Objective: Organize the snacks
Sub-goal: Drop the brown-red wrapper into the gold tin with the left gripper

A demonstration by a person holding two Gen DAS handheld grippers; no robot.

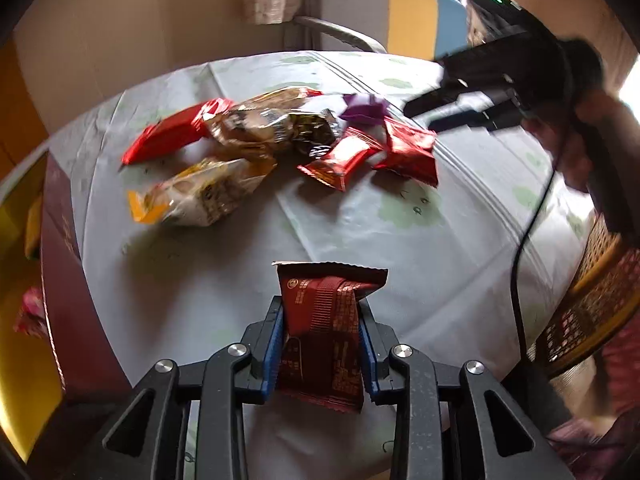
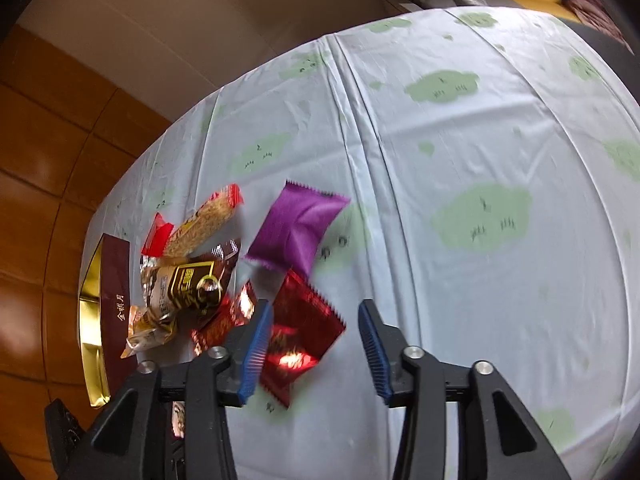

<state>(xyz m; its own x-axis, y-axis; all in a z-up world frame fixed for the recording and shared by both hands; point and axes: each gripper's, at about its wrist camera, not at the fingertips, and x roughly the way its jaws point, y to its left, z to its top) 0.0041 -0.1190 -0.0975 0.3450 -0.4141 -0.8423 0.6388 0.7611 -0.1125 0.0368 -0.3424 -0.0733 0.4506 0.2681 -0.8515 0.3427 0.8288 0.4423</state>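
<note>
Dark red packet (image 1: 326, 320) pinched in left gripper (image 1: 323, 344) above table's near edge; grip best kept firm until packet is carried over gold-lined box (image 1: 60, 280) at left edge. Right gripper (image 2: 316, 344) spread, empty, above red wrapper (image 2: 304, 328). Purple packet (image 2: 298, 230) shown clearly only by right view.

Our right gripper (image 2: 316, 354) hangs over tablecloth (image 2: 460, 152), blue pads spread wide, nothing between them. Shiny red packet (image 2: 304, 332) lies just past left pad. Purple packet (image 2: 298, 230) sits beyond it. We see heap of mixed snacks (image 2: 188, 268) at left, beside gold-lined box (image 2: 114, 308).
</note>
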